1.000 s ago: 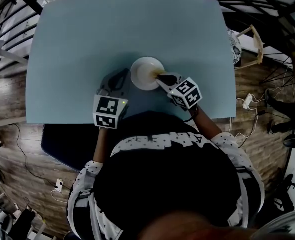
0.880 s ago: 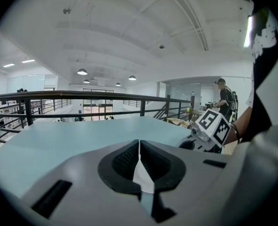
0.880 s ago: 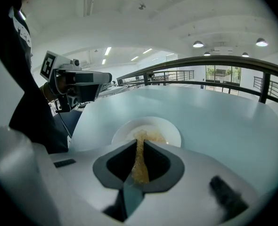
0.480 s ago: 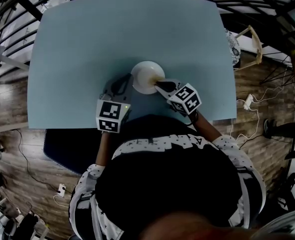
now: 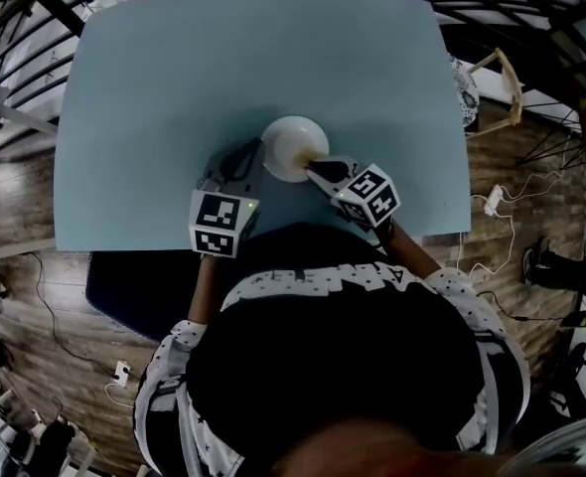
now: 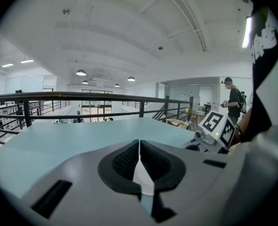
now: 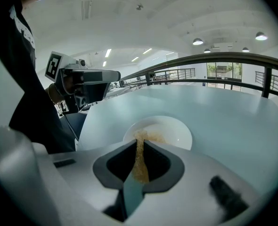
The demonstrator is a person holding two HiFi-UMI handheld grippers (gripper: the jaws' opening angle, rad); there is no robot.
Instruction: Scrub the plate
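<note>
Scrubbing appears under way: the right gripper (image 5: 318, 170) clamps a tan fibrous scouring pad (image 7: 140, 159) against the round white plate (image 5: 295, 145), near the pale blue table's (image 5: 174, 87) front edge. The left gripper (image 5: 253, 170) pinches what looks like its rim. Next, probably, sweep the pad across while the rim stays steadied.

Pale blue worktop (image 5: 223, 68), rectangular with rounded corners, standing on a wooden plank floor (image 5: 15, 187). One round white plate (image 5: 288, 142) lies directly on its surface, right way up, near the middle of the edge nearest the person.
</note>
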